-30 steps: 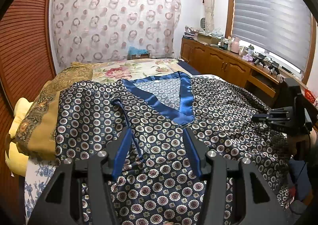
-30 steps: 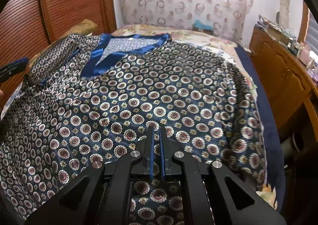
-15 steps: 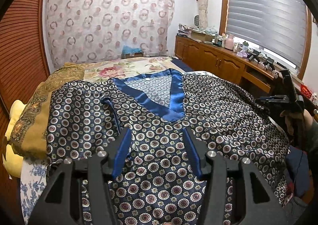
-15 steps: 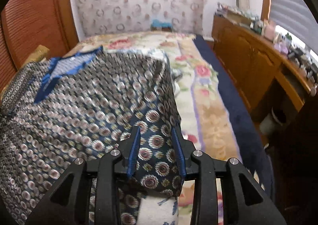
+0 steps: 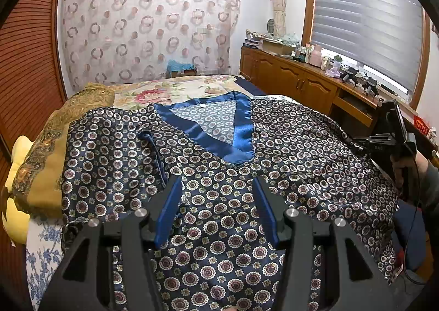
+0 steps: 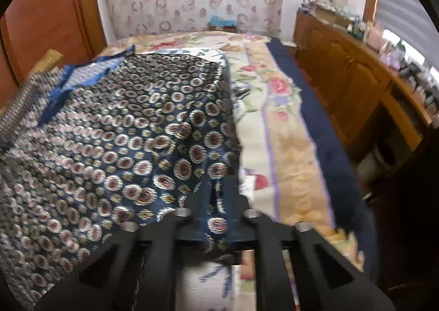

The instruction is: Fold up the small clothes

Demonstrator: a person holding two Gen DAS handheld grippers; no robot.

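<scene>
Left view: my left gripper (image 5: 216, 201) gapes empty over the glossy, medallion-print shirt (image 5: 219, 179). Only the right view shows my right gripper (image 6: 216, 201) pinching its hem, having just closed.

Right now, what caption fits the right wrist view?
Right gripper shut on the edge of the shirt, lifting it off the bed.

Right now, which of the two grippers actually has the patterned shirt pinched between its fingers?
The right gripper: it is shut on the patterned shirt's side edge. The left gripper is open above the fabric, holding nothing.
</scene>
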